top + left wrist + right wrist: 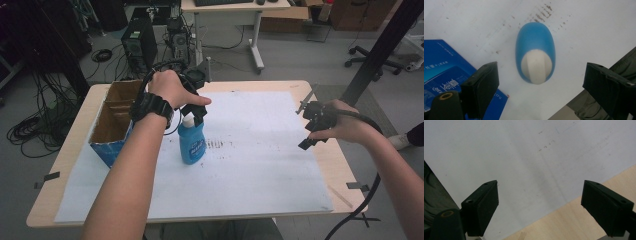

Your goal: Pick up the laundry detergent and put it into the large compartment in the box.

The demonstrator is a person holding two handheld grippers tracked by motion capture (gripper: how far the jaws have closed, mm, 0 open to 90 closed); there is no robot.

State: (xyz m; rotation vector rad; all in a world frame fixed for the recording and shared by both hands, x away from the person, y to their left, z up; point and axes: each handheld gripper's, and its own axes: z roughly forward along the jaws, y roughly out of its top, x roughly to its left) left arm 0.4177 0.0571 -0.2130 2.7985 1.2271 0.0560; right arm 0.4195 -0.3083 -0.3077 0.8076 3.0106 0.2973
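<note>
Hovering my left gripper (192, 111) wide open above the blue bottle (192, 142), upright on the white surface (260, 165) beside the box (112, 122), my right gripper (312, 127) wide open, well apart.

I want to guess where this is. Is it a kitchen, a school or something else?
Probably a lab or workshop: a computer tower sits on the floor among loose cables, with a desk and an office chair behind the table.

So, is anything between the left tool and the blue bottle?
Nothing visible. The left tool hangs open right above the blue bottle, its jaws on either side of the white cap, apart from it.
</note>
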